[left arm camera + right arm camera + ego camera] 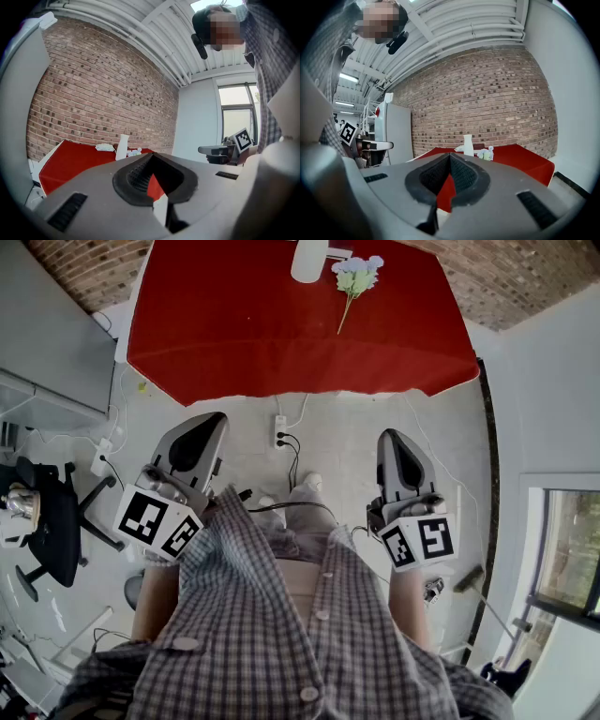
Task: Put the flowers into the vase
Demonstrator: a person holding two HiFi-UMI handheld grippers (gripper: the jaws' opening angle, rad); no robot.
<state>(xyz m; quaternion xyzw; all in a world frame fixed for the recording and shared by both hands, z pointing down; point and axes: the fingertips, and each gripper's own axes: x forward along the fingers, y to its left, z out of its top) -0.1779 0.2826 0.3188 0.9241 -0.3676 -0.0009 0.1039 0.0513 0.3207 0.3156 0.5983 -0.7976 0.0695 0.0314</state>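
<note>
My left gripper (214,420) and right gripper (391,437) hang level at waist height, each with jaws pressed together on nothing, both pointing toward the red table (234,334). The flowers (356,276) lie flat at the table's far edge, well apart from both tools, just right of the upright white vase (307,261).

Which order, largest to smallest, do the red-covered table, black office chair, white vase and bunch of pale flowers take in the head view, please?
1. red-covered table
2. black office chair
3. bunch of pale flowers and white vase: about alike; the vase is cut off at the top edge, so unranked.
</note>
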